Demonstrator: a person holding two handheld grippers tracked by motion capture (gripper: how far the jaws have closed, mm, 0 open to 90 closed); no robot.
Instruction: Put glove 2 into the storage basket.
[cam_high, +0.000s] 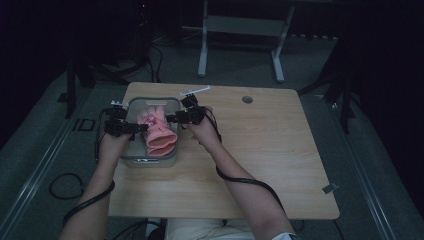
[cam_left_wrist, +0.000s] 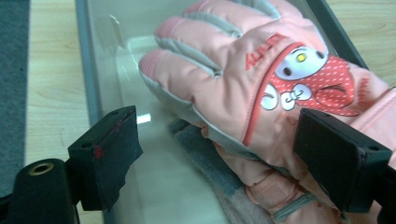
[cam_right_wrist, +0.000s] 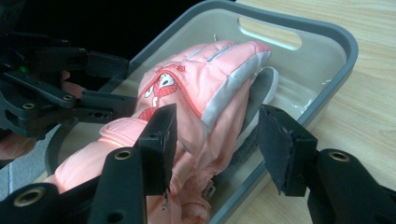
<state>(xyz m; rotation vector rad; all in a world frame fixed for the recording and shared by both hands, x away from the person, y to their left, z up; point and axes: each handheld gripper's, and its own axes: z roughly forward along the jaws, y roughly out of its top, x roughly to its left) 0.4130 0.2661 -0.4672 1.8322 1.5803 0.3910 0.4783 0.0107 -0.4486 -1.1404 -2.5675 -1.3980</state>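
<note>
1. While both my hands work at the grey plastic bin near the left edge of the wooden table, a pink padded ski glove lies in it, cuff draped over the near rim.
2. My left gripper stands spread, one pad beside the glove's cuff, the other over the bin floor; nothing is pinched.
3. My right gripper is also parted, straddling the glove's side without pressing it.
4. Seen along that gripper, a second glove appears to lie under the first, grey palm showing, though I cannot be sure.
5. I judge the glove light, soft and squashy, its shell slightly slick.
6. Best hold, I reckon: the thick cuff, pinched deep so padding compresses and doesn't slide.
</note>
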